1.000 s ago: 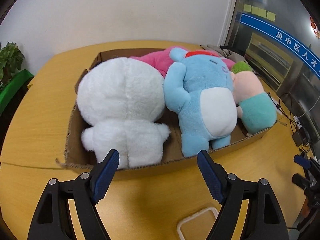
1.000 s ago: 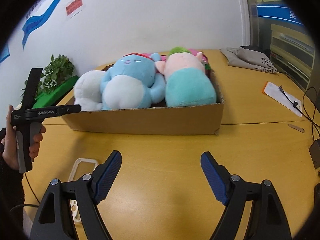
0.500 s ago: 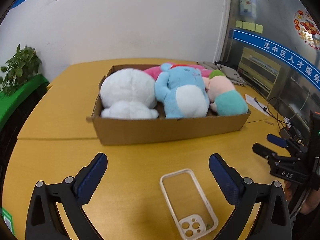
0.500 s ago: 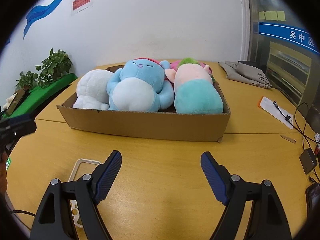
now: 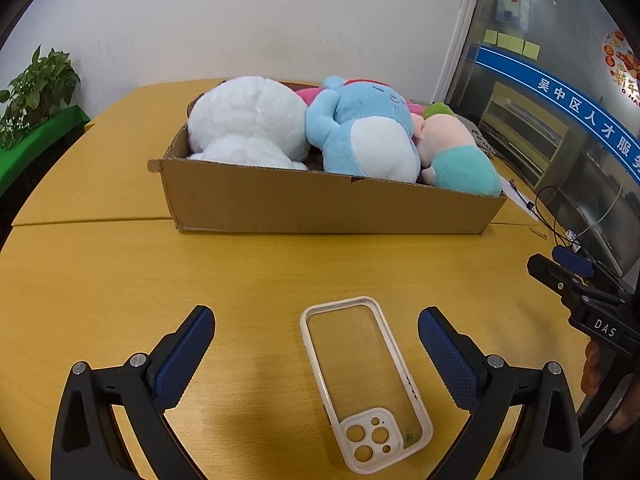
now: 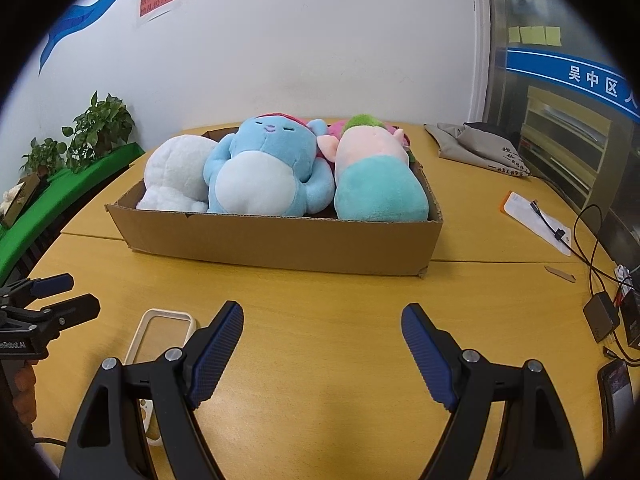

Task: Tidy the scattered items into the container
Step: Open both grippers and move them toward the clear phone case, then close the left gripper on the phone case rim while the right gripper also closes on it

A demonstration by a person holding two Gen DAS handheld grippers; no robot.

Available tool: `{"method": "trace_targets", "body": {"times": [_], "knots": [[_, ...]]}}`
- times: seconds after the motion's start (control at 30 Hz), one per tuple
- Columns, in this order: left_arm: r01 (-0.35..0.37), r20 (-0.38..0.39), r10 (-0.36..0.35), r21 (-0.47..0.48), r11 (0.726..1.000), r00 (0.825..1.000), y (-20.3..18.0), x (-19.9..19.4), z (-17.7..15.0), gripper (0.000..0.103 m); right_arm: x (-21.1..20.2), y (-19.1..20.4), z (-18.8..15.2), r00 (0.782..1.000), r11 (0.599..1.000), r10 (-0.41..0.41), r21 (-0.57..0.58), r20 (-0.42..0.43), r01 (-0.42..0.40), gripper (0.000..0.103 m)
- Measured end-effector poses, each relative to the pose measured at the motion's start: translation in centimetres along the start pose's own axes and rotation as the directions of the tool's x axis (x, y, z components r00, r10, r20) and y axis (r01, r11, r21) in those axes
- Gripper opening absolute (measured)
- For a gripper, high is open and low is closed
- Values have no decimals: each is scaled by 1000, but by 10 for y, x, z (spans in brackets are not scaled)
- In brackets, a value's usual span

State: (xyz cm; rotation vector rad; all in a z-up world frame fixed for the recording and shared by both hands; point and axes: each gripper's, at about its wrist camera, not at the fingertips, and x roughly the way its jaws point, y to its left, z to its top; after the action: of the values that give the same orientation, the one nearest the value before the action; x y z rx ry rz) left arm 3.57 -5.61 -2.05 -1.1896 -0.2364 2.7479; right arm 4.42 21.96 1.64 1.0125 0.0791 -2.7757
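Note:
A cardboard box (image 5: 320, 204) (image 6: 280, 244) stands on the wooden table and holds a white plush (image 5: 248, 120) (image 6: 176, 176), a blue plush (image 5: 360, 136) (image 6: 264, 168), a pink-and-teal plush (image 5: 456, 156) (image 6: 376, 176) and a pink plush (image 5: 310, 94) behind them. My left gripper (image 5: 316, 340) is open and empty, low over the table in front of the box. My right gripper (image 6: 322, 338) is open and empty, also in front of the box. Each gripper shows at the edge of the other's view.
A clear phone case with a cream rim (image 5: 364, 384) (image 6: 160, 336) lies flat on the table between my left fingers. A grey cloth bag (image 6: 476, 148), a paper with a cable (image 6: 536, 224), an adapter (image 6: 600, 316) and a phone (image 6: 616, 392) lie right. Potted plants (image 6: 96, 132) stand left.
My left gripper has drawn back from over the box to low above the table, bringing the phone case between its fingers. My right gripper has stayed open in much the same place.

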Motion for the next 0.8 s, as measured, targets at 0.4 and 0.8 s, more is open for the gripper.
{"method": "trace_targets", "body": {"times": [0.4, 0.8], "knots": [[56, -67, -59, -32, 998, 996, 6, 18, -5, 101, 16, 25, -14, 993, 995, 89, -49, -76, -92, 81], [89, -242, -87, -3, 996, 966, 2, 59, -29, 32, 43, 109, -78, 911, 920, 281, -185, -301, -345, 78]]}}
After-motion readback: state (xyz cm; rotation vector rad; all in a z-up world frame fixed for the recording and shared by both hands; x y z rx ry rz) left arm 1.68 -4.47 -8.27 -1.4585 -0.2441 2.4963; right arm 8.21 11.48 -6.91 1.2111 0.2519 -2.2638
